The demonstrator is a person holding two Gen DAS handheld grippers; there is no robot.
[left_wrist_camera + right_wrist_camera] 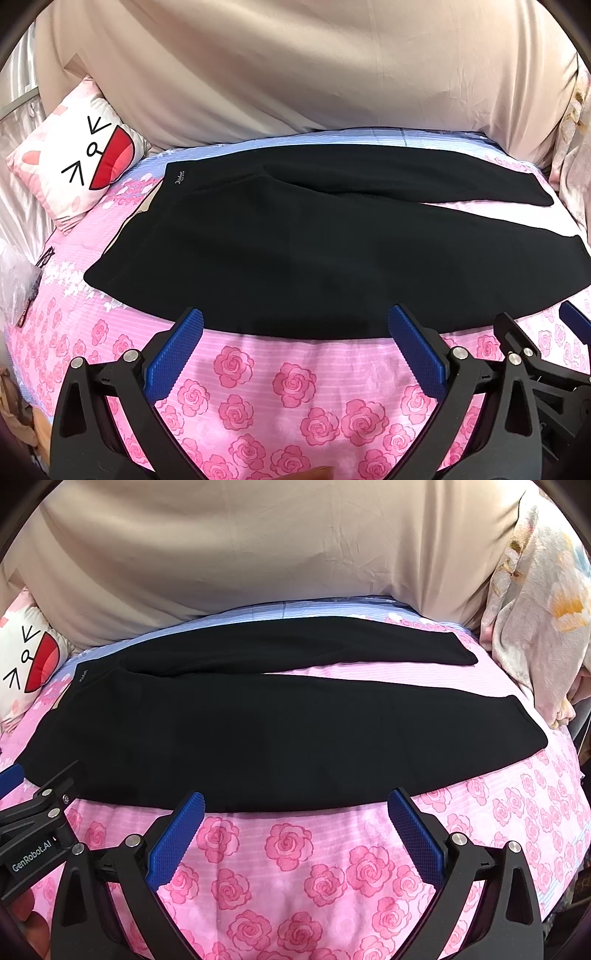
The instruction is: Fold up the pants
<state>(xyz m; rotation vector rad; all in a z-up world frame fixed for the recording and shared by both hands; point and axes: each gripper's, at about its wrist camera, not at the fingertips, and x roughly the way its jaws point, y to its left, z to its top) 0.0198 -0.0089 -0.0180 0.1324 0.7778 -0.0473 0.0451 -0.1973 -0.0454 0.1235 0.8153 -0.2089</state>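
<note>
Black pants lie spread flat on the pink rose bedsheet, waistband to the left, the two legs running right and slightly apart at the hems. They also show in the right wrist view. My left gripper is open and empty, its blue fingertips at the near edge of the pants. My right gripper is open and empty, its blue fingertips at the same near edge further right. The right gripper also shows at the right of the left wrist view.
A white cartoon-face pillow sits at the back left. A beige quilt is heaped behind the pants. A floral blanket lies at the right. A clear plastic bag lies at the left edge of the bed.
</note>
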